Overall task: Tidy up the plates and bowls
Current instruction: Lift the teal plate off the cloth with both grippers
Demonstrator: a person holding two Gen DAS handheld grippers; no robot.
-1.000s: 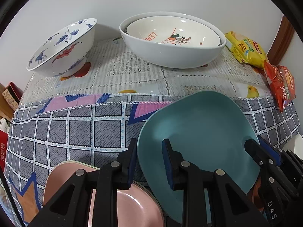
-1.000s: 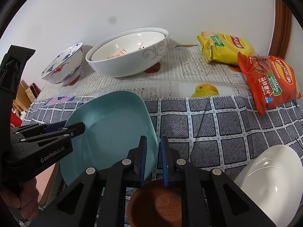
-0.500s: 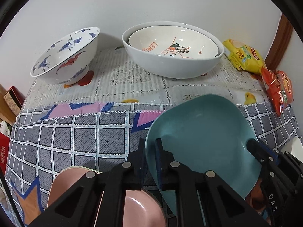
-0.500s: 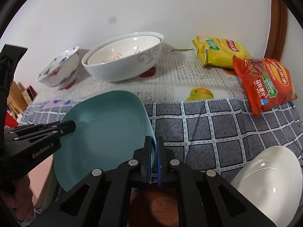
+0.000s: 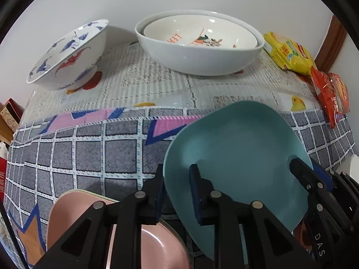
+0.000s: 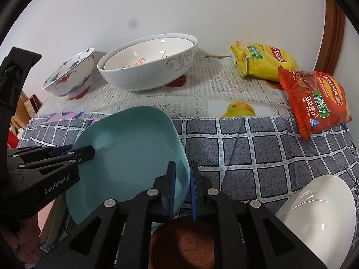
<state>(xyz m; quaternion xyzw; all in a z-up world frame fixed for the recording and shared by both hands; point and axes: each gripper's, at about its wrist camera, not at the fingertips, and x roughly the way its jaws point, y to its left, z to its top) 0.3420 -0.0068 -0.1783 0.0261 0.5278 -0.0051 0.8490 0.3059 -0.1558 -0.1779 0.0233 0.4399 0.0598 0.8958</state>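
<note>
A teal square plate (image 5: pixel 237 154) (image 6: pixel 130 161) is held tilted above the checked cloth. My left gripper (image 5: pixel 177 192) has its jaws on either side of the plate's left rim, with a visible gap. My right gripper (image 6: pixel 181 190) has its jaws close around the right rim. A pink plate (image 5: pixel 74 224) lies under the left gripper. A brown dish (image 6: pixel 193 242) sits below the right gripper. A white bowl (image 6: pixel 318 215) lies at the lower right. Two nested white bowls (image 5: pixel 197 42) (image 6: pixel 148 65) and a blue-and-red patterned bowl (image 5: pixel 69 53) (image 6: pixel 69 74) stand at the back.
A yellow snack bag (image 6: pixel 262 60) and a red chip bag (image 6: pixel 314 100) lie at the back right by a wooden door frame (image 6: pixel 334 22). The wall runs behind the table. A cardboard box (image 5: pixel 9 114) sits off the table's left edge.
My left gripper's jaws closed on the plate's rim half a second ago and now stand wider apart. The right gripper's jaws have also widened slightly. The plate has risen a little.
</note>
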